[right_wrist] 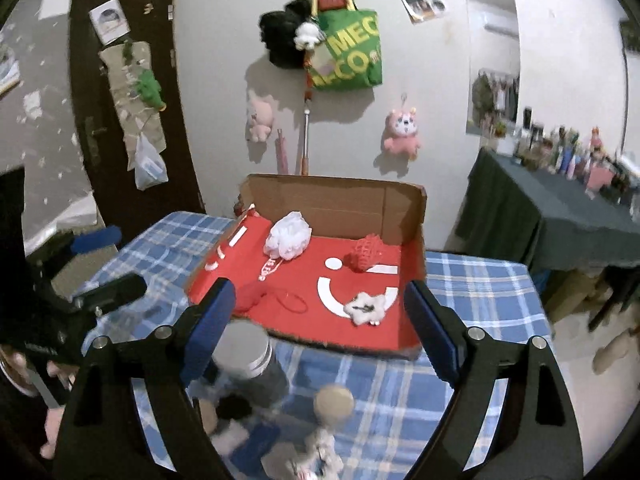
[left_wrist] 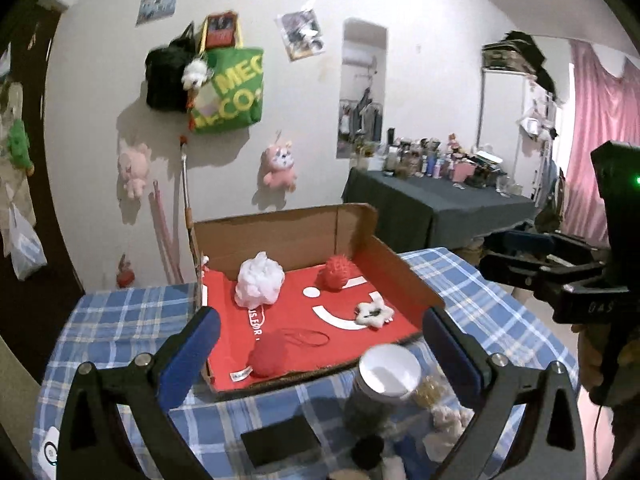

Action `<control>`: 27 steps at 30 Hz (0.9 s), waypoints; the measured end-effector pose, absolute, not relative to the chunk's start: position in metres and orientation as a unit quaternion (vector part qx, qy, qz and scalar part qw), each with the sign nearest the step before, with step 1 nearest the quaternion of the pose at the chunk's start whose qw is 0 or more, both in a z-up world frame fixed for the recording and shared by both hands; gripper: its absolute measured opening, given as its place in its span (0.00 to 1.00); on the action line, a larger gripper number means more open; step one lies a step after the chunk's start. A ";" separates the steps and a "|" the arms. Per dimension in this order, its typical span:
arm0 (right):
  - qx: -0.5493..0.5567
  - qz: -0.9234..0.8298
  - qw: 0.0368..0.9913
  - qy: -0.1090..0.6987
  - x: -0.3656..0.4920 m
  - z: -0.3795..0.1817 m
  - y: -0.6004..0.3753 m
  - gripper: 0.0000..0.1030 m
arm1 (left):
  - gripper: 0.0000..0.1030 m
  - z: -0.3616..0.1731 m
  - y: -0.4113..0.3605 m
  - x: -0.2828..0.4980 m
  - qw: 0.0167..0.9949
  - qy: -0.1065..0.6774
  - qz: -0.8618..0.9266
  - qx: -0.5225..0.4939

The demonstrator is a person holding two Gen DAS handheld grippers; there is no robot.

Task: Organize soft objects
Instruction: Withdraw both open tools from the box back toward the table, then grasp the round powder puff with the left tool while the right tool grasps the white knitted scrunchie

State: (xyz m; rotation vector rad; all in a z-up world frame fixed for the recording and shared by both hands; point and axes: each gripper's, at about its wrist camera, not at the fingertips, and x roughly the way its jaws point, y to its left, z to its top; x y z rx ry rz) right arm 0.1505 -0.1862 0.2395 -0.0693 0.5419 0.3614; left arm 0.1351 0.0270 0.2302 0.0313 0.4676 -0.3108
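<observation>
Both the left gripper [left_wrist: 320, 344] and the right gripper [right_wrist: 318, 316] hang with jaws spread, nothing between the pads. The open cardboard box with a red floor [left_wrist: 400, 264] holds a white mesh puff [left_wrist: 259, 284] and spiky red ball [left_wrist: 337, 273] by its back wall (apart), a red yarn ball [left_wrist: 267, 354] at the front edge and a white star-shaped plush [left_wrist: 374, 313] near the right wall.

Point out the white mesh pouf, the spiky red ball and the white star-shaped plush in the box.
white mesh pouf [left_wrist: 259, 285]: left wrist view, middle of its ruffled body.
spiky red ball [left_wrist: 337, 273]: left wrist view, centre of the ball.
white star-shaped plush [right_wrist: 366, 305]: right wrist view, its dark-marked middle.
</observation>
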 end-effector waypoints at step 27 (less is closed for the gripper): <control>0.007 0.094 0.959 0.268 0.064 0.099 -0.215 0.84 | 1.00 0.111 0.035 0.046 0.970 0.215 -0.113 -0.025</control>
